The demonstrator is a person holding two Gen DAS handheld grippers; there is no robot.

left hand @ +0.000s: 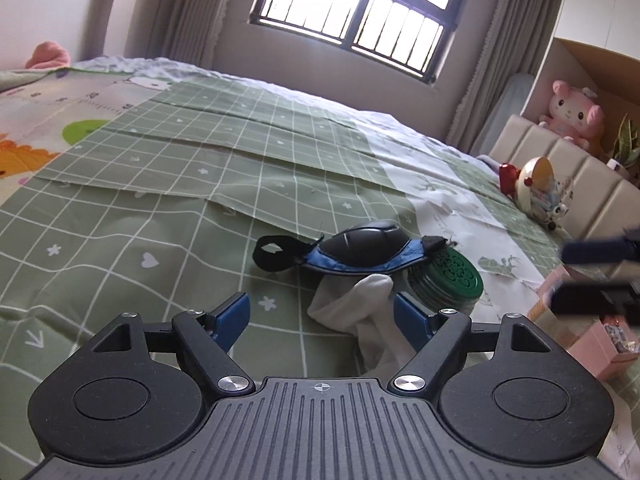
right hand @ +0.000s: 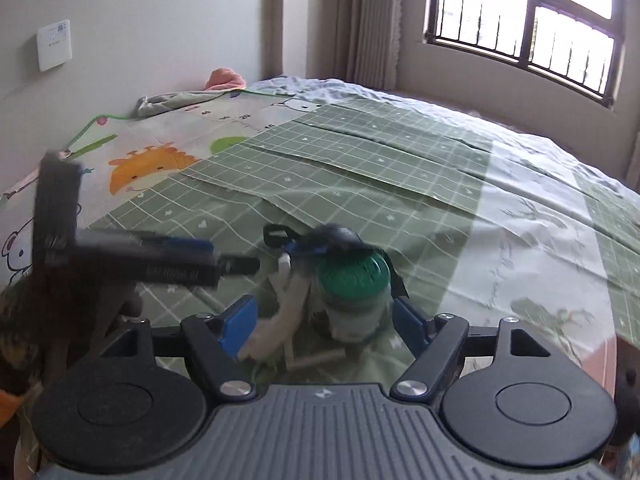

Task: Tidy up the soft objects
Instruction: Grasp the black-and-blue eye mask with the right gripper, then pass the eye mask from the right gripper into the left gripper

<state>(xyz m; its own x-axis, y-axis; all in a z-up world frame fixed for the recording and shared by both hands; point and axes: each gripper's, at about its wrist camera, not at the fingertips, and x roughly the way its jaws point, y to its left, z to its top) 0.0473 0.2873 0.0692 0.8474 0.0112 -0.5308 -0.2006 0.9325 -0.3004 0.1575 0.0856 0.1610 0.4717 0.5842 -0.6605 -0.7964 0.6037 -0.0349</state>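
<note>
A white sock lies crumpled on the green checked bedspread. Behind it lies a black and blue eye mask with a black strap. A jar with a green lid stands to the right of the sock. My left gripper is open, low over the bed, and the sock lies between its blue fingers. My right gripper is open, with the jar and the sock between its fingers. The left gripper shows blurred at the left of the right wrist view.
A pink box sits at the right. Toys and a pink plush stand by the padded headboard. A cartoon blanket covers the bed's left side. A window is behind the bed.
</note>
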